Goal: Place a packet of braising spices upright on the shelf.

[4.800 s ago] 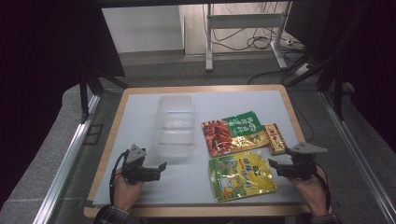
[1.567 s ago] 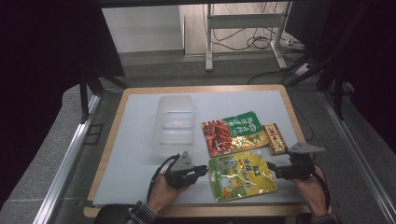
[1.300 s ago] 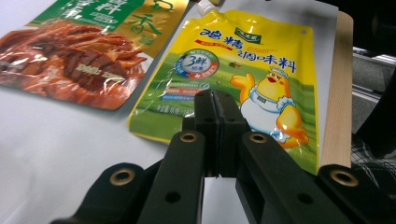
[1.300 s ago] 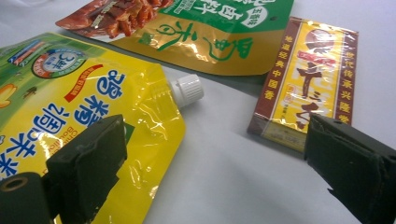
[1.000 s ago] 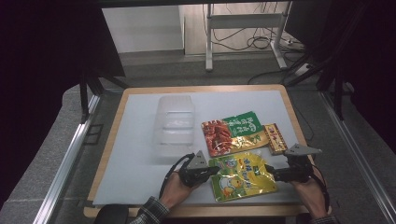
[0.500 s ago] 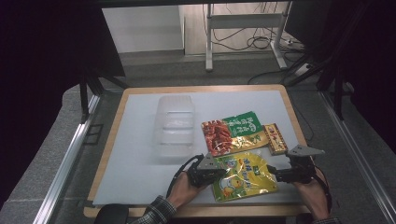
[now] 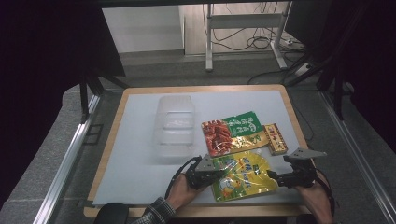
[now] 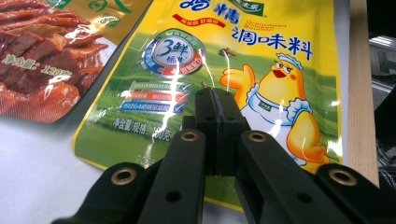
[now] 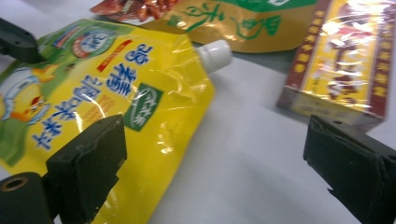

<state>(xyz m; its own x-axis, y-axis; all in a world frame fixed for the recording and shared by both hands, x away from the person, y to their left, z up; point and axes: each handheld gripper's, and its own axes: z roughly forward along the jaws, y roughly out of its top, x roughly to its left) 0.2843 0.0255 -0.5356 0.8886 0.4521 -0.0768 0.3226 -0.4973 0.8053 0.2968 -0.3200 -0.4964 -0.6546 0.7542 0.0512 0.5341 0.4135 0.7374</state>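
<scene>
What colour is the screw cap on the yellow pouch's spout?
White cap, clearest in the right gripper view.

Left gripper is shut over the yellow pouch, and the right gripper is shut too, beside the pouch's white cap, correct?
Not quite. The right gripper is open: the right gripper view shows its jaws wide apart, near the white cap of the yellow pouch. The left gripper is indeed shut over the pouch.

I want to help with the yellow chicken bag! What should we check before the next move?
1. Left gripper jaws shut, over the yellow seasoning pouch: ok.
2. Pouch pinched between them: cannot tell.
3. Right gripper open: ok.
4. White spout cap on: ok.
5. Pouch clear of the boxed snack: ok.
6. Clear plastic container ready and empty: ok.
</scene>
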